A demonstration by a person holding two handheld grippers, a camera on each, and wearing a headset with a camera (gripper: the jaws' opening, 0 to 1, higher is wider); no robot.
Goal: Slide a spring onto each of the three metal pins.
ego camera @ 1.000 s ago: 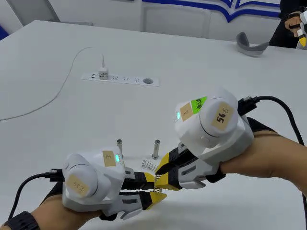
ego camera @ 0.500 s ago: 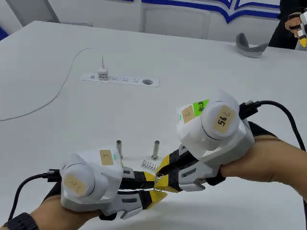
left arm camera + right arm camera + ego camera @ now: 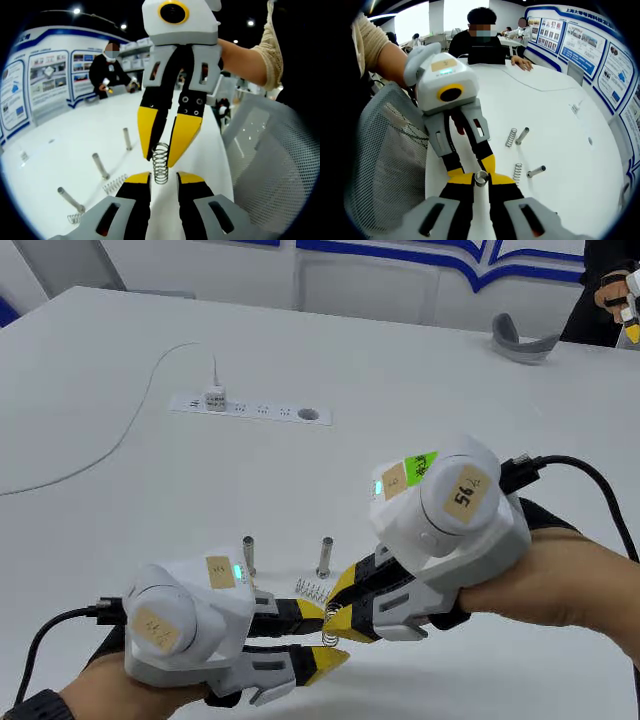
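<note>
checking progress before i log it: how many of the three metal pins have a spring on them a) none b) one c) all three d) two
A: in the left gripper view the three short silver metal pins stand bare, two loose coiled wire springs lie on the white table beside them, and the right hand-held gripper pinches a third coiled spring.

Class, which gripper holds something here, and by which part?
The right gripper holds a spring by the coils at one end; the left gripper has open jaws.
</note>
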